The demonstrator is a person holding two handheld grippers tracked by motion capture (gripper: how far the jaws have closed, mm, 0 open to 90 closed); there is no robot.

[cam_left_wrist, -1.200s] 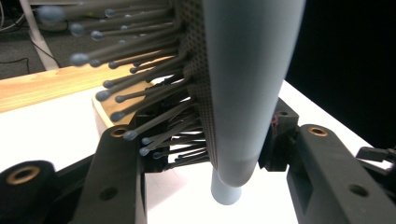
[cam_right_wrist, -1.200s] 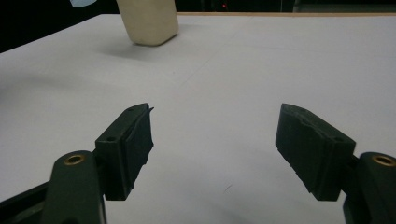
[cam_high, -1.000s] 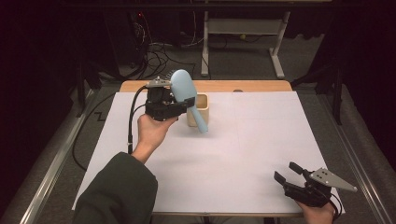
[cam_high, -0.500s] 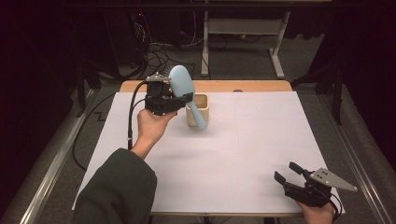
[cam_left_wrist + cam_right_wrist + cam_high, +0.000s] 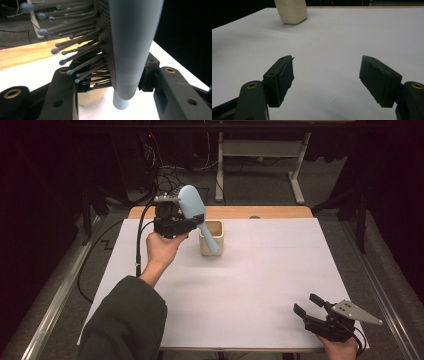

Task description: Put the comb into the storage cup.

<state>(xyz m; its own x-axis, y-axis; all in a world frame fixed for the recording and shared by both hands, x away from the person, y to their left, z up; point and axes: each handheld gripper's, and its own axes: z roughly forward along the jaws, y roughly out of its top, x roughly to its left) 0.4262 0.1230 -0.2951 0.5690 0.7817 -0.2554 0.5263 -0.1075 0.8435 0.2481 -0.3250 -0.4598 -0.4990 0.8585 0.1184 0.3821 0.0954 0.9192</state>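
Note:
A light blue hairbrush (image 5: pixel 191 205) is raised over the far left of the table, head up and handle slanting down to the right. My left gripper (image 5: pixel 192 223) is shut on it where head meets handle. The handle end crosses in front of a beige cup (image 5: pixel 204 246) in the high view and hangs above it. In the left gripper view the brush back (image 5: pixel 132 50) stands between the jaws, bristles (image 5: pixel 75 50) to the left and the cup (image 5: pixel 92 96) below. My right gripper (image 5: pixel 306 304) rests open at the near right corner, with nothing between its fingers (image 5: pixel 282 77).
A white sheet (image 5: pixel 260 280) covers the table, with a wooden strip (image 5: pixel 260 212) bare along the far edge. From the right gripper the cup (image 5: pixel 291 11) is far off, at the upper left. Cables (image 5: pixel 165 170) and a metal stand (image 5: pixel 260 150) sit on the floor behind.
My left gripper has drifted slightly up and toward the far left with the hairbrush in it. The right gripper has stayed where it was.

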